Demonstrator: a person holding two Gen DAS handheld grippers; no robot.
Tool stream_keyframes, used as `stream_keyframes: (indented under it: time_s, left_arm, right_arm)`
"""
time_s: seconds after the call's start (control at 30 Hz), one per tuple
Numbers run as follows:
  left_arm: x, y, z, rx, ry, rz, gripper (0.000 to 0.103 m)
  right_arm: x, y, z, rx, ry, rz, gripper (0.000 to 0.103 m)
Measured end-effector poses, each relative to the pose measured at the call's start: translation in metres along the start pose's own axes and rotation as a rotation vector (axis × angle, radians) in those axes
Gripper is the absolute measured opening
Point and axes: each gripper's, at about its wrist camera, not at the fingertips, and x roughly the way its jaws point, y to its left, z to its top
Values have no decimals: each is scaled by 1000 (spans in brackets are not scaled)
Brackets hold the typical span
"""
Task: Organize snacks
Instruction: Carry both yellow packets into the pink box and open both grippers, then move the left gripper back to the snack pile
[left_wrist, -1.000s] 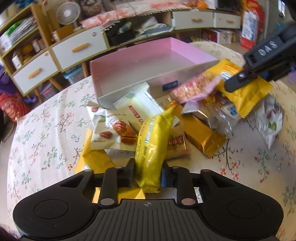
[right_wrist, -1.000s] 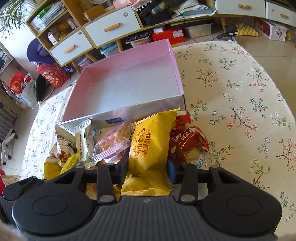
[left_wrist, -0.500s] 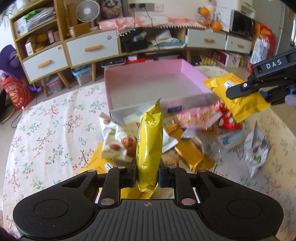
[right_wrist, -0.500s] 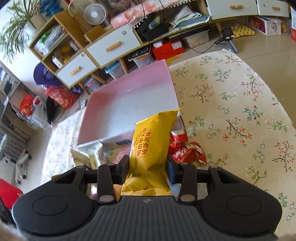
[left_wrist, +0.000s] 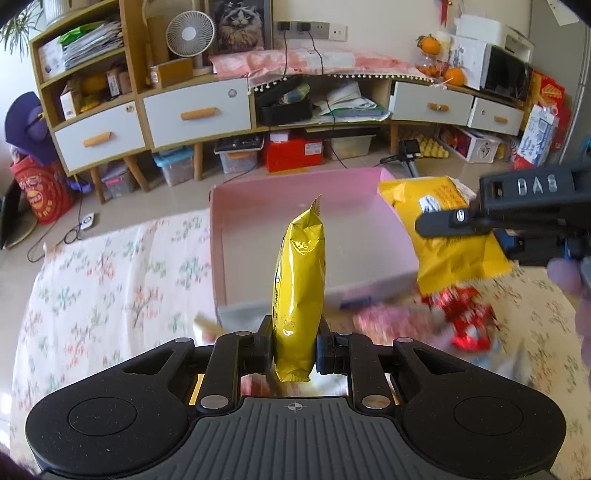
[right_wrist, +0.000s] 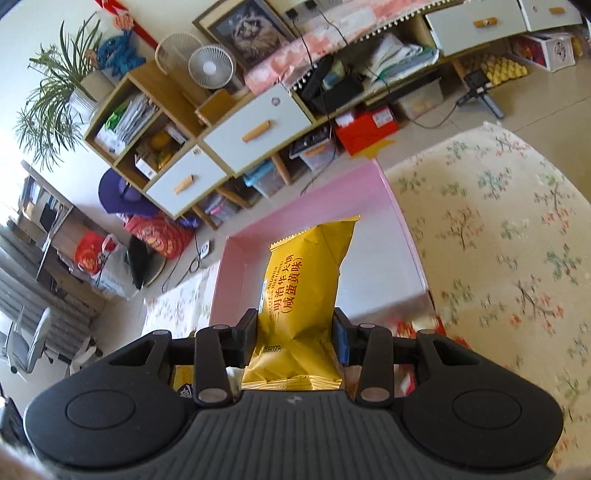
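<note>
Yellow snack packs clamped, left gripper (left_wrist: 293, 349) and right gripper (right_wrist: 294, 334); carry phase, next release over pink box (left_wrist: 236, 236) at 12 o'clock.

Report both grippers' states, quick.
Left gripper: closed on a shiny yellow snack packet.
Right gripper: closed on an orange-yellow snack packet.

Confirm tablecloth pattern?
Cream tablecloth with a small floral sprig print in pink, green and brown; right wrist view shows it best.
</note>
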Motion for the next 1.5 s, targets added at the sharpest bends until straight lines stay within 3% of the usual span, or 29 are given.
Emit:
stream_keyframes:
  time_s: [0.27,0.77,0.83,0.93,1.0,1.2,1.5]
  left_arm:
    - [44,0,25,21,30,49,18]
    - [109,-3,38,92,97,159,19]
    - [111,-3,39,94,93,150,23]
    - [112,-3,40,87,99,131,32]
    - [109,-5,39,89,95,131,44]
    - [97,-8,37,100,85,129,63]
    - [62,-6,27,61,51,110,81]
  right_arm:
    - [22,-13,15,-27,-47,-29,37]
    - [50,-29,27,-36,-19,-53,38]
    - [52,-30,27,-35,-14,-56,39]
    - [50,-29,28,-27,-25,-59,49]
    - [47,-30,30,-15,-30,-47,55]
    - [39,-28,30,-10,-35,-57,63]
    - [19,-24,25,-53,-28,-97,73]
